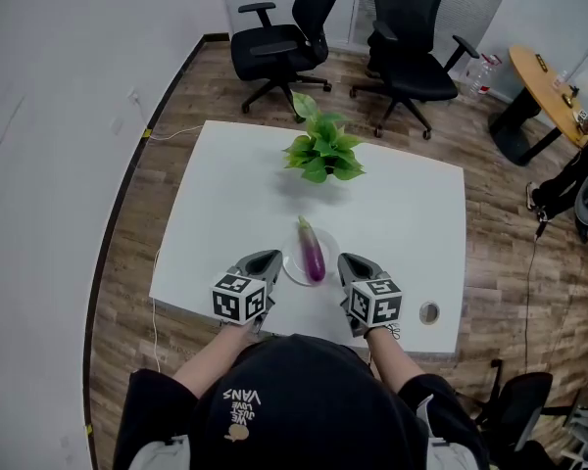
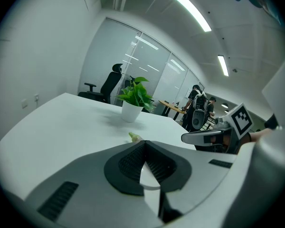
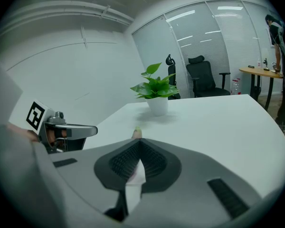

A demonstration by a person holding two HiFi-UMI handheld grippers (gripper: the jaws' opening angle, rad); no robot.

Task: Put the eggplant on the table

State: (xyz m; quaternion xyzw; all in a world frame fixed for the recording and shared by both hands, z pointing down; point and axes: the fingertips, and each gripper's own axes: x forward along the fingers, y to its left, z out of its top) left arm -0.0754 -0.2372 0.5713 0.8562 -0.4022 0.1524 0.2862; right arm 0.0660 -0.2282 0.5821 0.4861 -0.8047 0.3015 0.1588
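One long purple eggplant [image 1: 313,251] is all I count of the task's thing, and it lies on one small round white plate [image 1: 290,265] on the white rectangular table [image 1: 402,213]. It sits in the gap between the two sets of jaws, its green stem end pointing away from them. Each gripper view shows only that pale stem tip, peeking just over the closed fingertips.

I have two grippers, one per hand. The left gripper [image 1: 271,259] has its jaws pressed together at the tips with nothing held. The right gripper [image 1: 345,260] is the same, with its tips meeting and nothing held. Both lie low over the table's near edge, just beside the plate, one on each side. Their noses are angled slightly inward toward it. Two bare forearms run back from the marker cubes to short black sleeves.

Well ahead of the jaws stands one leafy green plant in a white pot [image 1: 322,150], upright. Past the table's far edge, well beyond the jaws, I count two black office chairs [image 1: 279,42].
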